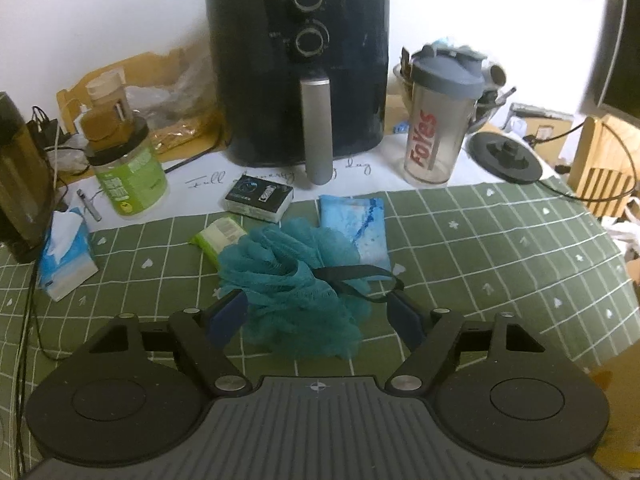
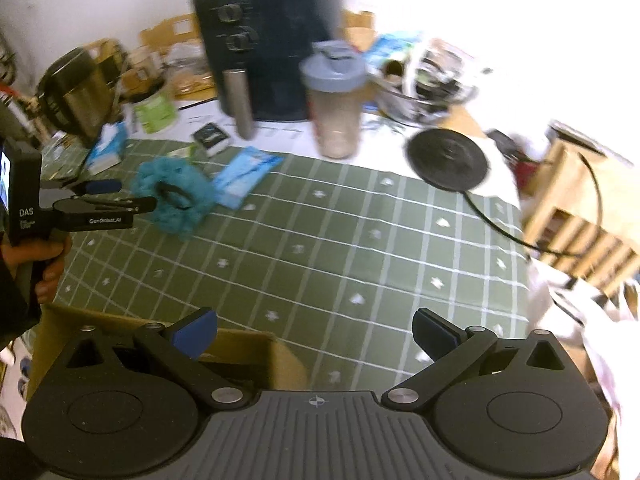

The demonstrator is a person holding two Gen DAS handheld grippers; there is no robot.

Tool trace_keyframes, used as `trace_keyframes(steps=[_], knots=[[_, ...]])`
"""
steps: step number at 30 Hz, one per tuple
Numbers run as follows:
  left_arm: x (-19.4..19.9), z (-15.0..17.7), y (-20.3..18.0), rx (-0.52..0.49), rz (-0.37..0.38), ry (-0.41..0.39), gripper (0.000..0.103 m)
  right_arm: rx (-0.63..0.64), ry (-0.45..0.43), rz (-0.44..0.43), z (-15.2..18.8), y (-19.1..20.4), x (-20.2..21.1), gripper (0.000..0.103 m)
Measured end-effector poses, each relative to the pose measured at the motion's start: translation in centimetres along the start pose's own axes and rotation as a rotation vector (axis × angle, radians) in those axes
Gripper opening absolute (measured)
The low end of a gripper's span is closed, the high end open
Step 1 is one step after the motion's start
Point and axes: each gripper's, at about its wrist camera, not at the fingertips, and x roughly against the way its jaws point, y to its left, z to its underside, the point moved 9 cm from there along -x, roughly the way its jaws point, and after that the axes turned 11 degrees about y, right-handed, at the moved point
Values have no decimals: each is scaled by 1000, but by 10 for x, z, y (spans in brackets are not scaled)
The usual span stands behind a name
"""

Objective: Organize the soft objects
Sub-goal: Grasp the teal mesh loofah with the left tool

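A teal mesh bath pouf [image 1: 296, 284] with a black loop lies on the green checked tablecloth [image 1: 500, 248]. My left gripper [image 1: 316, 314] is open, its blue fingers on either side of the pouf's near part, not closed on it. Behind the pouf lie a blue tissue pack [image 1: 356, 232] and a green packet [image 1: 218, 234]. A blue-and-white tissue pack [image 1: 66, 256] lies at left. In the right wrist view the pouf [image 2: 176, 196] and left gripper [image 2: 116, 196] show at left. My right gripper [image 2: 316, 334] is open and empty above a cardboard box [image 2: 256, 344].
A black air fryer [image 1: 300, 68], shaker bottle [image 1: 436, 120], green jar [image 1: 128, 168], small black box [image 1: 258, 198] and a black round kettle base [image 1: 506, 158] with cable stand at the back. A wooden rack [image 2: 580, 220] is at right.
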Motion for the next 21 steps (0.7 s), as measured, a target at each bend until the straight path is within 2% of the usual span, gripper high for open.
trace_keyframes(steps=[5,6,7,8,10,11,15,21], knots=[[-24,-4,1,-10,-8,35,54,-59,-5,16,8,-19,5,103],[-28,-4,2,-11,-11,41,46,-63,-5,18,9,-20,5,103],[-32,-3,3,-13,-14,45,33,-64,-3,21,11,-21,5,103],[-35,-3,3,-16,-11,56,29,-65,-1,24,12,-22,5,103],[-37,-2,5,-11,-1,78,12,-61,0,25,13,-22,5,103],[-36,-3,6,-7,6,82,8,-58,-2,25,13,-22,5,103],[-24,-2,8,-6,20,83,4,-45,-7,24,10,-21,6,103],[3,0,6,5,44,43,3,13,-31,10,-7,-10,11,103]])
